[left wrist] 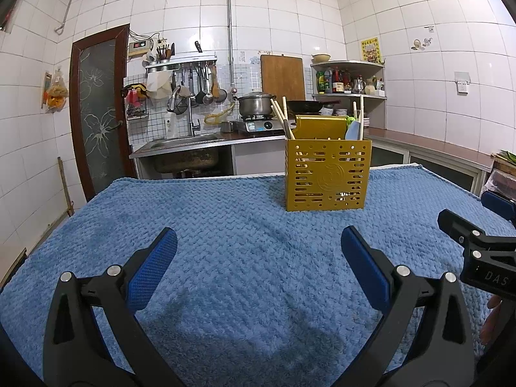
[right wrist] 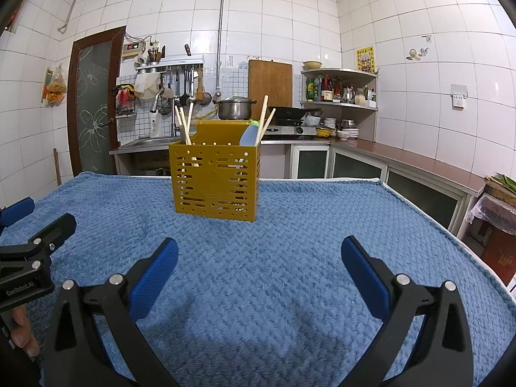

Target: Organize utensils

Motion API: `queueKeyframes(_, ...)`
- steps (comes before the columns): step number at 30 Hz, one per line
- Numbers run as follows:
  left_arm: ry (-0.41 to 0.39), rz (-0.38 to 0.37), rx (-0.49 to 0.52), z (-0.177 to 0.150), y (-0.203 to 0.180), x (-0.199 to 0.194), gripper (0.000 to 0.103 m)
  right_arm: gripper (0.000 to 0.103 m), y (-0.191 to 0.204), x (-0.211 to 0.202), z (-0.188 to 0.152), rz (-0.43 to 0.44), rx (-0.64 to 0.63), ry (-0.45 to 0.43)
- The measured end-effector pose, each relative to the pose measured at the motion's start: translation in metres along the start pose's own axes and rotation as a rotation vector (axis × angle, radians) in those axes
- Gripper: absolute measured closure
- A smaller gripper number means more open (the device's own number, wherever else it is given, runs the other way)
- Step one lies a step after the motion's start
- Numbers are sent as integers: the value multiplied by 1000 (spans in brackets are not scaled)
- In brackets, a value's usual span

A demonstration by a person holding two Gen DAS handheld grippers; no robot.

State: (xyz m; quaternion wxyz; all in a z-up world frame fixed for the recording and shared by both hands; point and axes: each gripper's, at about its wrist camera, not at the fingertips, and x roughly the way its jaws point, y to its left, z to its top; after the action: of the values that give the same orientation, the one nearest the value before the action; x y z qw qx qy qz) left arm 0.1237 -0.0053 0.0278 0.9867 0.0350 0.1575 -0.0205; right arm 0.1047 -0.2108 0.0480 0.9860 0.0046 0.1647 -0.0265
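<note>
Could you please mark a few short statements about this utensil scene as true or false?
1. The yellow utensil holder stands upright on the blue towel. True.
2. The left hand-held gripper is shut on a chopstick. False: its jaws are open and hold nothing.
3. Chopsticks stick up out of the holder. True.
4. The right hand-held gripper touches the holder. False: it is open and apart from it, nearer the camera.
5. Loose spoons lie on the towel in front of the holder. False: no utensils show on it.
</note>
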Motion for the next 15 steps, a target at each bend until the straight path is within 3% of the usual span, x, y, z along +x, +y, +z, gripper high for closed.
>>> queueKeyframes(15, -2, 2, -4, 0, -2, -3, 5, 4, 0, 0, 0, 0, 1, 0)
